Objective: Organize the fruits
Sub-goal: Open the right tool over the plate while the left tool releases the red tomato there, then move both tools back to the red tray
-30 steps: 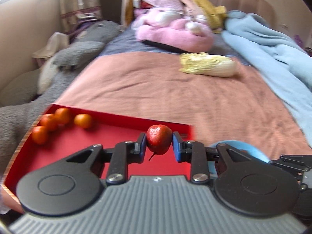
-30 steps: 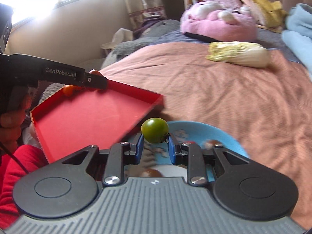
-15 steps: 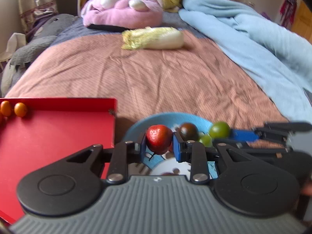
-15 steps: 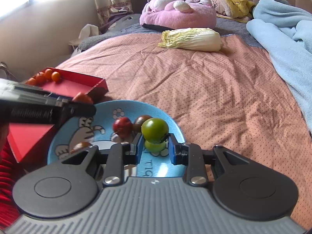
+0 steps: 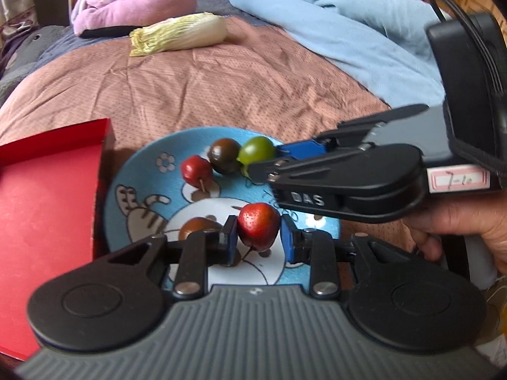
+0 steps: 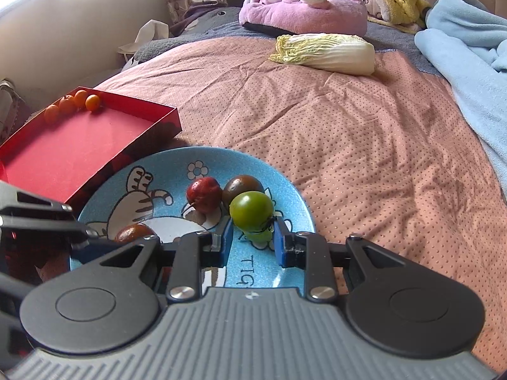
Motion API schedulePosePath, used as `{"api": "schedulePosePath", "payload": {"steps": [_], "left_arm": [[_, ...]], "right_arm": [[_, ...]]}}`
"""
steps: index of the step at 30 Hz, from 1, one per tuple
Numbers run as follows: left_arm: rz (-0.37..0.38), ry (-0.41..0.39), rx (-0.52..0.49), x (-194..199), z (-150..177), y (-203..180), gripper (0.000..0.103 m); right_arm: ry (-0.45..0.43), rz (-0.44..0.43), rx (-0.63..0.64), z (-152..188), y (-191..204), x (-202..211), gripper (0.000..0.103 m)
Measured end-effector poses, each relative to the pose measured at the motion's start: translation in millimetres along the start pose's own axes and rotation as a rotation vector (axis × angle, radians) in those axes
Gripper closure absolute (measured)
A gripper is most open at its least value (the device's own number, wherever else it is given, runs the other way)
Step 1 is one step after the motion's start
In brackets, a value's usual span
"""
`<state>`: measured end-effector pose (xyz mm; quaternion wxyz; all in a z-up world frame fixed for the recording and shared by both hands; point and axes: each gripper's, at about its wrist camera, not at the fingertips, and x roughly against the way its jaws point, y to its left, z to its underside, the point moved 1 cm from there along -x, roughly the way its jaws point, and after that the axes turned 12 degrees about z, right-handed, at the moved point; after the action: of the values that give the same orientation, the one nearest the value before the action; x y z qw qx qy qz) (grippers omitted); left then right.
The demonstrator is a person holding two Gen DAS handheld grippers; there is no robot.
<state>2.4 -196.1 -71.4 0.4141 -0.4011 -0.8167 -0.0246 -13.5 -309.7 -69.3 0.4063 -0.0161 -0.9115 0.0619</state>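
My left gripper (image 5: 258, 237) is shut on a red speckled fruit (image 5: 258, 229), held over the blue cartoon plate (image 5: 139, 171). My right gripper (image 6: 252, 237) has its jaws spread apart, with a green tomato (image 6: 251, 209) just between and ahead of the tips, resting on the plate (image 6: 285, 196) on another green fruit. The plate also holds a red fruit (image 6: 203, 193), a dark brown tomato (image 6: 241, 185) and a brown one (image 6: 134, 232). The right gripper also shows in the left wrist view (image 5: 263, 163), beside the green tomato (image 5: 256, 149).
A red tray (image 6: 69, 145) with several small oranges (image 6: 79, 99) lies left of the plate. A napa cabbage (image 6: 323, 53), a pink plush (image 6: 301, 3) and a blue blanket (image 6: 469, 50) lie farther back on the pink bedspread.
Both grippers have come down over the blue plate. The right gripper has opened and let go of the green tomato, which now sits on the plate. The left still holds the red fruit.
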Motion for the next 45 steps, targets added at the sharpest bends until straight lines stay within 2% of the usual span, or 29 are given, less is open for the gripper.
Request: {"api": "schedulePosePath", "payload": {"steps": [8,11,12,14,16,26,31,36,45], "left_arm": [[-0.036,0.02,-0.015,-5,3,-7,0.07],[-0.028,0.022,-0.008,-2,2,-7,0.07],[-0.035,0.022,-0.006,-1,2,-7,0.066],[-0.047,0.013,-0.001,2,2,-7,0.053],[-0.047,-0.002,0.006,8,3,-7,0.045],[-0.063,-0.04,0.003,34,9,-7,0.045],[-0.077,-0.084,0.025,55,14,0,0.045],[-0.13,-0.136,0.084,80,19,22,0.045],[-0.322,-0.192,0.202,128,35,92,0.045]], "right_arm": [[0.017,0.005,-0.025,-1,2,0,0.07],[0.016,-0.003,-0.038,0,2,5,0.07],[0.013,0.0,-0.038,0,2,7,0.069],[-0.003,0.007,-0.048,0,3,14,0.056],[-0.019,0.009,-0.057,-2,3,20,0.052],[-0.056,0.019,-0.047,-8,23,45,0.052],[-0.078,-0.007,-0.055,-17,38,59,0.052],[-0.105,-0.058,-0.019,-35,67,65,0.052],[-0.147,-0.187,0.073,-79,146,52,0.052]]}}
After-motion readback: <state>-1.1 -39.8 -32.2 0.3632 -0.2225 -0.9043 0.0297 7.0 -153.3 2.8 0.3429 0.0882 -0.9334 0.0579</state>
